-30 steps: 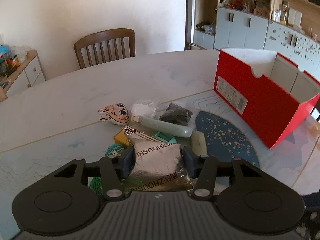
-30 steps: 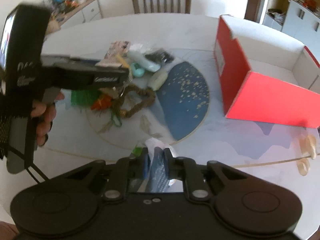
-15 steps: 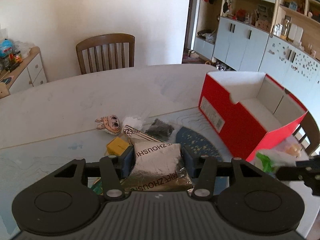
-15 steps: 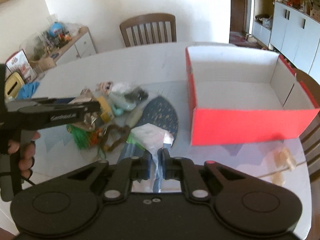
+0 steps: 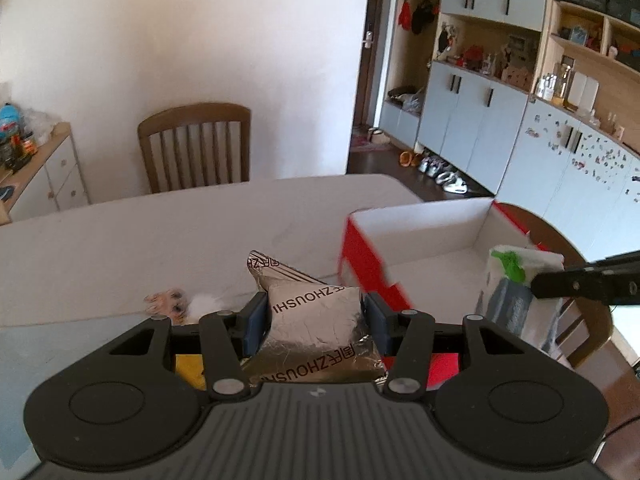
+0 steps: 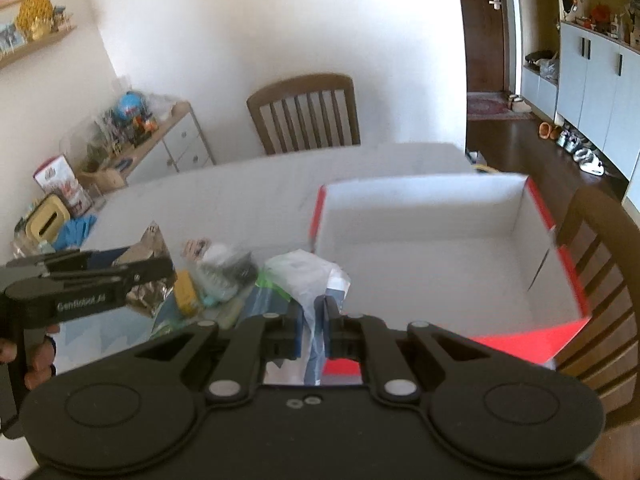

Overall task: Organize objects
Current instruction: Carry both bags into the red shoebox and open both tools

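My left gripper (image 5: 314, 318) is shut on a silver foil packet (image 5: 316, 324) with printed lettering, held above the table. To its right stands the red box (image 5: 372, 264), white inside and with nothing in it. My right gripper (image 6: 312, 320) is shut on a clear plastic bag (image 6: 308, 280) with white, green and blue contents, held at the near left corner of the red box (image 6: 440, 240). That bag (image 5: 516, 280) also shows at the right of the left wrist view, over the box. The left gripper (image 6: 132, 276) with the foil packet (image 6: 154, 248) appears at the left of the right wrist view.
A pile of small items (image 6: 216, 276) lies on the white table (image 5: 140, 232) left of the box, among them a yellow block and a cartoon face toy (image 5: 168, 300). One wooden chair (image 5: 196, 148) stands at the far side, another (image 6: 600, 272) right of the box.
Both grippers have risen and moved toward the red box, each carrying its load. The right gripper's bag now hangs at the box's near left corner.
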Available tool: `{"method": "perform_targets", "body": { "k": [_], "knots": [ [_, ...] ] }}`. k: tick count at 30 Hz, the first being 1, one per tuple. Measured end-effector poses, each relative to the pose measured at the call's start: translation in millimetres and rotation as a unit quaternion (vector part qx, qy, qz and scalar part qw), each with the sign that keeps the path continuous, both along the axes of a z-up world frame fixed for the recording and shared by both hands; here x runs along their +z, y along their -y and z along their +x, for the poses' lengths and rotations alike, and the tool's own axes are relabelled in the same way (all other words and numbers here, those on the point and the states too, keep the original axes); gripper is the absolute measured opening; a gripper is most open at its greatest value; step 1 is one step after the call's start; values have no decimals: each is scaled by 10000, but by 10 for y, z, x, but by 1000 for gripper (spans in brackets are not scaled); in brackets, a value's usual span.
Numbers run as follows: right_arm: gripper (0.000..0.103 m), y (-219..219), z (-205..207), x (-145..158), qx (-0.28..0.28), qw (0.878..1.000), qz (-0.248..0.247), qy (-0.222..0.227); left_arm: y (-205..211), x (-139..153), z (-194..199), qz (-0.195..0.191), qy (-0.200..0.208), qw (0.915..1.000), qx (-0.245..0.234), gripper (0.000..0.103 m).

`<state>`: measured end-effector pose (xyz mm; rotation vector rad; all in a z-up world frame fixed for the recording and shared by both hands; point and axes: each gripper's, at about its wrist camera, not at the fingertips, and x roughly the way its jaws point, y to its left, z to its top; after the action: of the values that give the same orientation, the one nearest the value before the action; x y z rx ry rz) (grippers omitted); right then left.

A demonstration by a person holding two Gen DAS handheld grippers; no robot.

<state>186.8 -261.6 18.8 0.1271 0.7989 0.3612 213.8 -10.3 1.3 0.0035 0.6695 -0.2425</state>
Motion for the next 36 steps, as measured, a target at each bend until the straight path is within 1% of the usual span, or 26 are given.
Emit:
{"method": "perform_targets", "body": {
  "k": [6, 10, 14, 23, 26, 30, 34, 36],
  "knots": [
    [8, 352, 237, 87, -155, 9997, -77, 182, 422, 92, 217, -82, -17, 9998, -172, 51],
    [8, 570, 414, 16, -318, 9992, -209, 154, 749, 54, 374, 38, -43, 9995, -321, 51],
    [8, 735, 597, -75, -415, 9987, -307, 31, 1065, -17, 544, 154, -104, 9987, -476, 51],
    [8, 950, 896, -356, -429, 9969, -568, -349, 1616, -326, 888, 301, -365, 9960, -754, 51],
    [8, 941, 960, -444, -361, 9958, -693, -478, 1728, -443, 999, 299, -488, 9953, -786, 51],
    [8, 930, 1052, -570, -286, 9942, -825, -631, 1869, -606, 1125, 389, -606, 9936, -865, 52],
    [8, 881, 1157, -707, -232, 9922, -928, -795, 1953, -765, 1280, 379, -848, 9922, -837, 52],
    [8, 897, 1226, -768, -185, 9914, -969, -865, 1968, -843, 1343, 435, -946, 9912, -815, 52]
  ]
}}
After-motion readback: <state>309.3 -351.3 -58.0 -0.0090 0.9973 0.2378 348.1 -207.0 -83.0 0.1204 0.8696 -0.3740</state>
